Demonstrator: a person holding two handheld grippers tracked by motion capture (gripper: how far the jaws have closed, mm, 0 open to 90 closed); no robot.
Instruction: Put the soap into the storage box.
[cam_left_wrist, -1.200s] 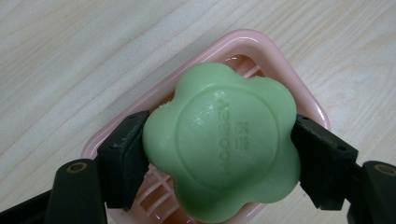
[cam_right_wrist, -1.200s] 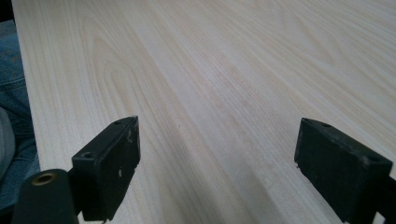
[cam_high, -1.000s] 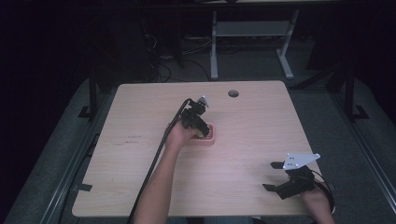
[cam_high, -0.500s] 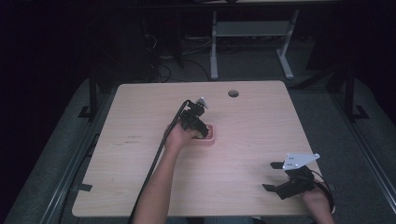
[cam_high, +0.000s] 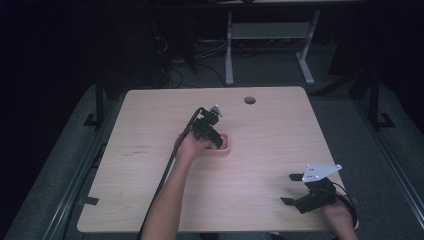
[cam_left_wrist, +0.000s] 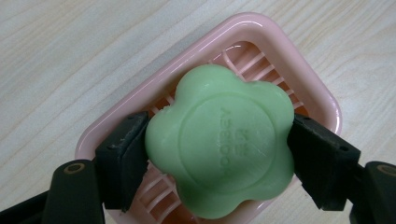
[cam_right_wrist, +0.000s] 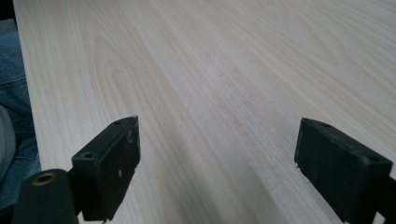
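Left tool (cam_left_wrist: 219, 154) clamping green soap (cam_left_wrist: 219, 144) over pink dish (cam_left_wrist: 299, 60).

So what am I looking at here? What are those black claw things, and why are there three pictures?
Those claws are grippers, tools a person holds, one in each hand, to pinch things. One picture is taken from high above the table. The other two come from little cameras that ride on the grippers and look out between their black jaws.

The left gripper is over a pink soap dish in the middle of the table. Its jaws squeeze a green, flower-shaped soap from both sides.

The right gripper is near the table's front right corner. Its jaws are wide open with nothing between them, just bare wood.
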